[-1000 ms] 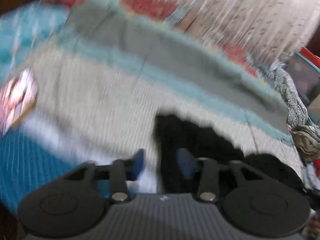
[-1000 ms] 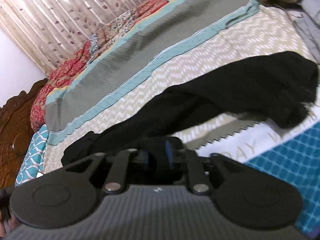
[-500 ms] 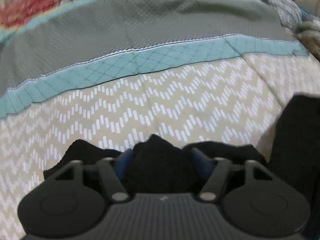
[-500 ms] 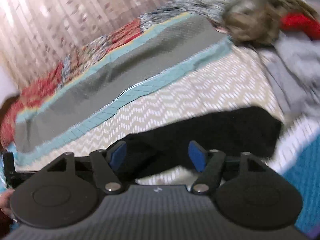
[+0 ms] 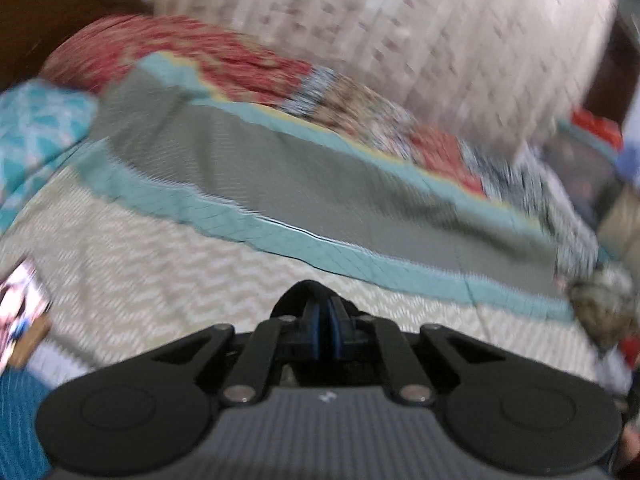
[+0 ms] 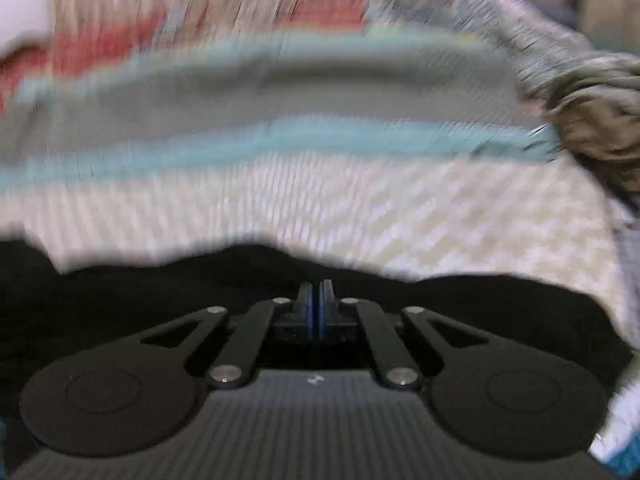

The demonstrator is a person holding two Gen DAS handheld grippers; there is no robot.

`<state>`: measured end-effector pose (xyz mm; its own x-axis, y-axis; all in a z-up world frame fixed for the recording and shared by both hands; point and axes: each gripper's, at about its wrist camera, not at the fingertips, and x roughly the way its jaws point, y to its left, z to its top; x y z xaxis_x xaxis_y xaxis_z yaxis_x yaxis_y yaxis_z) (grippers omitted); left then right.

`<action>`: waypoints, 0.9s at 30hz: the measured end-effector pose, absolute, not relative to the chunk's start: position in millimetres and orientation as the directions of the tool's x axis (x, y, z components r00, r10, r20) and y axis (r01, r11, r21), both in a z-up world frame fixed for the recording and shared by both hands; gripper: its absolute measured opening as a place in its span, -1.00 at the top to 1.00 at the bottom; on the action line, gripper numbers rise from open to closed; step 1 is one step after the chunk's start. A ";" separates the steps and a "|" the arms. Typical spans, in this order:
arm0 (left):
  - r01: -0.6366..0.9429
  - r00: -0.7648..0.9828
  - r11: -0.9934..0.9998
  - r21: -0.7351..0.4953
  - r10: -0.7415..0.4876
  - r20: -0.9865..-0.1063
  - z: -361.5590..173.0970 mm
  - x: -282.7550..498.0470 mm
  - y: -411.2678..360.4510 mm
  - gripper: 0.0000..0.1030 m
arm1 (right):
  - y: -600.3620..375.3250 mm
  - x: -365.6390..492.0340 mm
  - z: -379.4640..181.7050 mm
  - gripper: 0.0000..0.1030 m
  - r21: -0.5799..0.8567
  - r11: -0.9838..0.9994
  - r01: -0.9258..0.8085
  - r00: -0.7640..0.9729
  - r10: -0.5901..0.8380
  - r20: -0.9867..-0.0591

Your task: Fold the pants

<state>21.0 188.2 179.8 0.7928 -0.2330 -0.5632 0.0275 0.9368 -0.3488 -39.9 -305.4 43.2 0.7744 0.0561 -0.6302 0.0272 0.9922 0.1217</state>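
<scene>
Both jaws have just closed on the black pants (image 6: 120,300); I should lift evenly, keeping the cloth taut over the bed (image 6: 360,208)

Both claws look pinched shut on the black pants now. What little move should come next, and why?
Probably lift both together and carry the pinched edge across. The left claw and right claw both look shut on the black pants, which lie spread on the bedspread, not yet folded over.
</scene>
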 end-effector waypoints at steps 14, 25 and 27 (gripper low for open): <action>-0.266 0.667 0.927 -0.263 -0.020 -0.744 110.4 -65.3 275.5 0.41 | -327.9 -153.8 60.2 0.80 -0.022 0.999 -0.027 0.743 0.006 -0.669; -0.064 0.767 0.981 -0.183 -0.069 -0.638 129.2 -42.2 238.9 -0.95 | -290.5 -134.9 97.9 -0.08 0.077 0.987 -0.138 0.808 0.158 -0.567; -0.010 0.741 0.997 -0.076 -0.043 -0.671 116.1 -36.1 221.1 -0.95 | -270.8 -113.5 96.8 -0.38 0.074 0.976 -0.206 0.799 0.212 -0.562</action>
